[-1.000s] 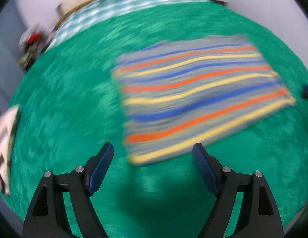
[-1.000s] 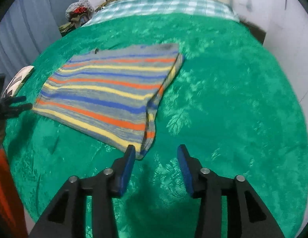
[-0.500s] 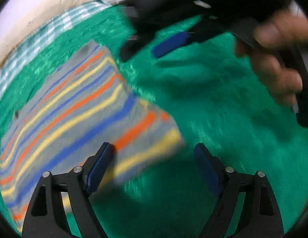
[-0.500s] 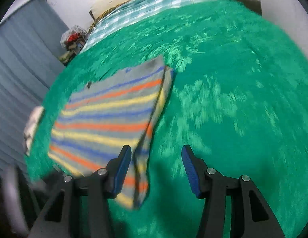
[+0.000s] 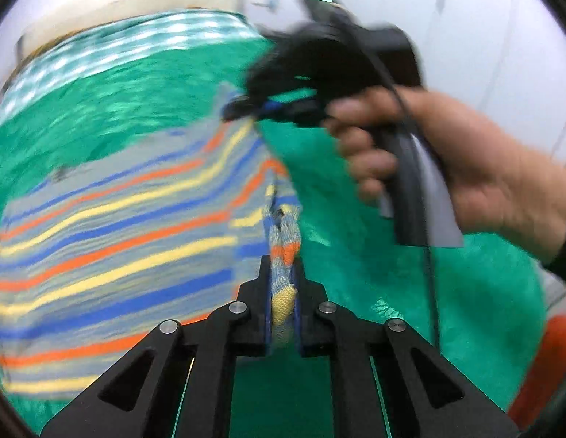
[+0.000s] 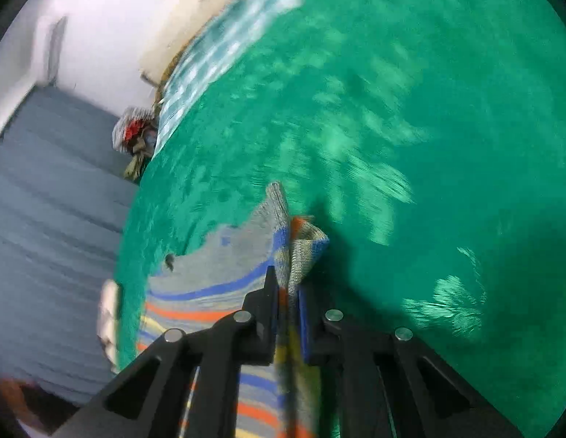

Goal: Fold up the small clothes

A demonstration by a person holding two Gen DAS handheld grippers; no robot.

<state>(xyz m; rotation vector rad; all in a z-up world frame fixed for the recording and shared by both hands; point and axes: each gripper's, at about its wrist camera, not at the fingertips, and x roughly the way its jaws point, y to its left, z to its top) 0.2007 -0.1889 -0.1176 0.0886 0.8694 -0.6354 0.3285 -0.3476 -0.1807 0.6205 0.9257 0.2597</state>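
A small grey garment with blue, orange and yellow stripes (image 5: 111, 226) lies on a green bedspread (image 5: 355, 255). My left gripper (image 5: 283, 273) is shut on the garment's near right edge, with bunched fabric between the pads. My right gripper (image 5: 268, 109), held in a hand, is shut on the far right corner of the same edge. In the right wrist view the right gripper (image 6: 288, 284) pinches the folded striped corner (image 6: 297, 248), lifted off the bedspread (image 6: 410, 127).
A checked pillow (image 5: 118, 47) lies at the head of the bed. A heap of things (image 6: 135, 135) sits by the bed's corner, near a grey curtain (image 6: 45, 219). A pale folded cloth (image 6: 107, 314) lies at the bed's left edge.
Both grippers were open above the garment. Now each has shut on the garment's right edge and lifted it. Both views have swung round.
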